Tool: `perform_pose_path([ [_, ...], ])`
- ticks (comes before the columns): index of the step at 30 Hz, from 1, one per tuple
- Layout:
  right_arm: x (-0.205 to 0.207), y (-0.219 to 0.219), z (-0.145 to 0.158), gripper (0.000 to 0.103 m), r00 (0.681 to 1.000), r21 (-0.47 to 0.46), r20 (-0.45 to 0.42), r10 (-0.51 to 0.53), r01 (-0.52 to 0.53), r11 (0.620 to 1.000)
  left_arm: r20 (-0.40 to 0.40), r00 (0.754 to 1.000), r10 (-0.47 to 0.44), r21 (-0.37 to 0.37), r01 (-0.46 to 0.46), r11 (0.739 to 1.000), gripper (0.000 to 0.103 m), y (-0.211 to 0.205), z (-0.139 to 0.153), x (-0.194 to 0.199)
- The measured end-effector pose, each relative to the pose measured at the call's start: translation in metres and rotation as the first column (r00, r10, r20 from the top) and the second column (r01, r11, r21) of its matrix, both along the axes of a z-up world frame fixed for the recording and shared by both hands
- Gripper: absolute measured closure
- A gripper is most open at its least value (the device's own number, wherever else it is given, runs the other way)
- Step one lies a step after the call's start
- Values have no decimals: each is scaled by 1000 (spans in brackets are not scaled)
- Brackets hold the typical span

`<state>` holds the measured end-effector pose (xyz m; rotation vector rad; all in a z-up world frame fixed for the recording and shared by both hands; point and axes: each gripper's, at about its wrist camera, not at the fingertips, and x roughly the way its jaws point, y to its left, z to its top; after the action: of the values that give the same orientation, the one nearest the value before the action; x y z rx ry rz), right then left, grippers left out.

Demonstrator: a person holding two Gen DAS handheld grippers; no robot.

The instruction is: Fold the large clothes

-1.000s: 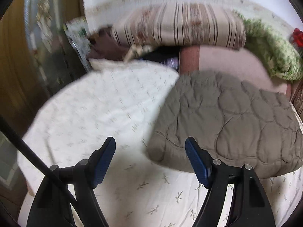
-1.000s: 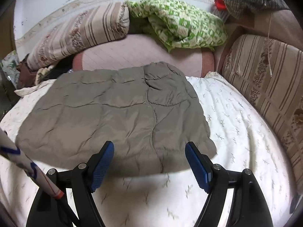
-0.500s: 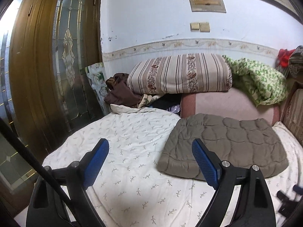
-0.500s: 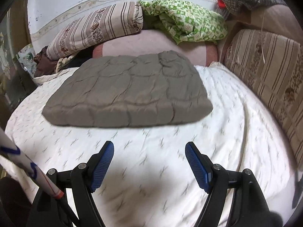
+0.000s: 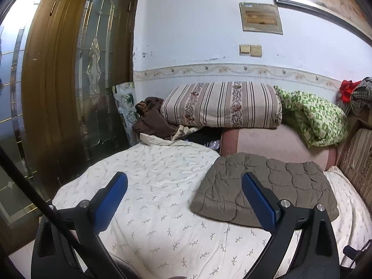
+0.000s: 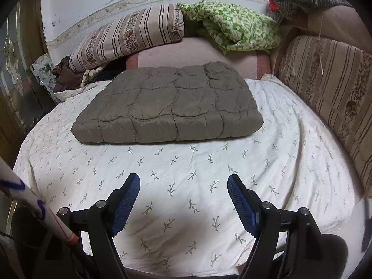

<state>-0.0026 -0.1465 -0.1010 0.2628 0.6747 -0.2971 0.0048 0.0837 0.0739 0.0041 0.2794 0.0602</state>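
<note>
Since the bed sheet (image 6: 186, 162) is wrinkled and soft, the folded quilted garment (image 6: 167, 107) resting flat on its far half, near the striped cushion (image 6: 130, 34), could slump or spring open; padded layers resist lying flat. Risk if another fold is tried: thick bundle slips from narrow pads. Left gripper (image 5: 183, 200): jaws opening, nothing between them, raised clear of the bundle. Right gripper (image 6: 183, 200): released, empty, hovering over bare sheet, well apart from the garment.

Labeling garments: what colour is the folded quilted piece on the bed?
Plain grey-brown (taupe) folded quilted garment with stitched curved panels; clearest in the right wrist view.
</note>
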Motion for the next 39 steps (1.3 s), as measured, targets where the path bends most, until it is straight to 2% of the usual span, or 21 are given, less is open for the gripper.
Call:
perform_pose_path([
  [3,-6,3,7,21,1000,-16,15,-7,8,1000,12,999,-34,-4,34,999,2,-1,3,-9],
  [11,-19,17,23,20,1000,-100,12,-25,26,995,-31,989,-144,-52,142,988,1,-11,-6,-25],
  [15,-21,21,25,19,999,-141,13,-37,38,989,-99,975,-201,-50,197,979,1,-22,-19,-21],
  [20,-14,19,18,19,999,-138,-11,-41,39,990,-174,954,-246,-64,238,969,1,-33,-38,-10],
  [25,-6,11,9,19,997,-129,-43,-65,59,990,-194,956,-221,-51,215,975,1,-39,-49,-1],
  [29,1,8,0,19,995,-130,-69,-66,57,990,-257,944,-208,-43,204,978,1,-43,-60,14],
  [39,23,9,-17,19,988,-147,-137,-65,45,988,-340,916,-214,-42,213,976,1,-48,-88,38],
])
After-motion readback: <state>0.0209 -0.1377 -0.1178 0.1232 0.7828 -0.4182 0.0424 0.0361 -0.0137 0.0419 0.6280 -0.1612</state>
